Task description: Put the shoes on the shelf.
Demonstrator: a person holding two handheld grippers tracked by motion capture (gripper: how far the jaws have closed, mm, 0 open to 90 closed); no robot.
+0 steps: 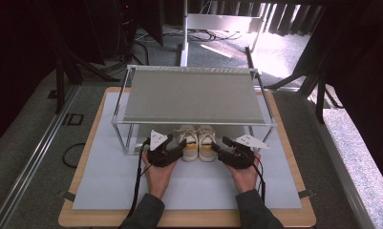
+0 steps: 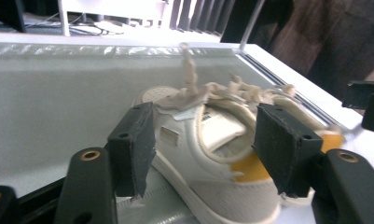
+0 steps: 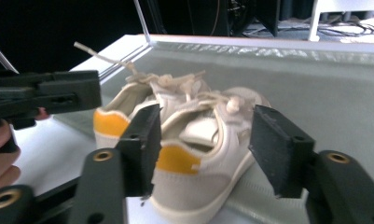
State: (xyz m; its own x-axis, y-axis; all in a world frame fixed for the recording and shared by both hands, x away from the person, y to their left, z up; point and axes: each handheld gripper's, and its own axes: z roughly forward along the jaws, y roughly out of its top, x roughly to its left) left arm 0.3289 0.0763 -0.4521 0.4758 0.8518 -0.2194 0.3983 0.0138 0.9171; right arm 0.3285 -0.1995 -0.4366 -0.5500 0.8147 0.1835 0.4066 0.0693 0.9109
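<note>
Two white shoes (image 1: 198, 142) sit side by side, each seemingly straddled by an unclosed tool (image 1: 178, 145).

The table (image 1: 79, 191) had a wooden top with a light grey mat (image 1: 103, 176) on it, and it stood on grey carpet (image 1: 31, 143). A metal rail (image 1: 29, 162) ran along the floor at the left. Dark curtains (image 1: 31, 33) closed both sides of the room. Behind the table stood a white stand (image 1: 184, 33) with black cables (image 1: 203, 34) near its foot. Strong light fell on the floor (image 1: 280, 47) at the far right.
</note>
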